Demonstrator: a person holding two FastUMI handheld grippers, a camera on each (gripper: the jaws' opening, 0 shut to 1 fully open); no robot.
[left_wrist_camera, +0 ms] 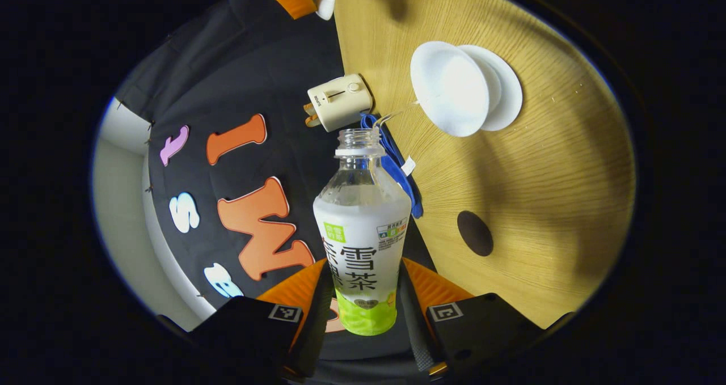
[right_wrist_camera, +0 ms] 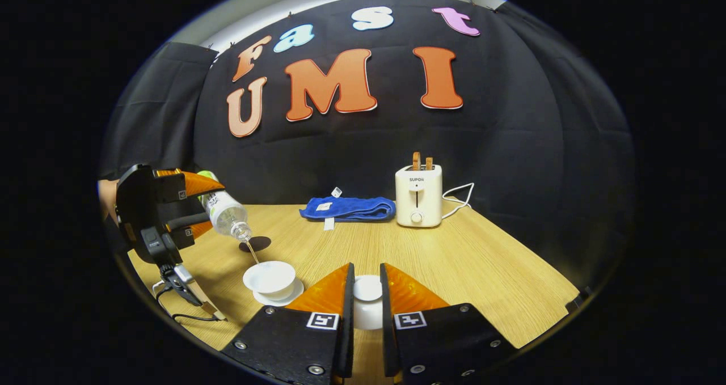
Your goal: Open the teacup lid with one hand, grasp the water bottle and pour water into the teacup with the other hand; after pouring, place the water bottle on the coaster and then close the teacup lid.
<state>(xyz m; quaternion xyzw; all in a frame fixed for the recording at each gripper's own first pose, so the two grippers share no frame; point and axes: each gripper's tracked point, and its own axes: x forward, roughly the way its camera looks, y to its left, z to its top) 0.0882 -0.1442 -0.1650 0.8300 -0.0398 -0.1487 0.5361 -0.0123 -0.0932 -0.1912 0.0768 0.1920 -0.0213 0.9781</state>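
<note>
Pouring is under way: the left gripper [left_wrist_camera: 363, 311] clamps the tilted bottle [left_wrist_camera: 362, 237], and a thin stream falls into the open cup [right_wrist_camera: 270, 277] on its saucer. The right gripper [right_wrist_camera: 367, 300] pinches the lid [right_wrist_camera: 367, 288] beside the cup. Left to do: stand the bottle on the dark coaster [right_wrist_camera: 255, 243] just behind the cup, then put the lid back on.

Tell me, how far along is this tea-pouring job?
Done: the lid is off, held between the right gripper fingers. In hand: the left gripper tilts the water bottle and a thin stream runs into the open teacup. Left: setting the bottle on the dark coaster, then closing the cup.
</note>
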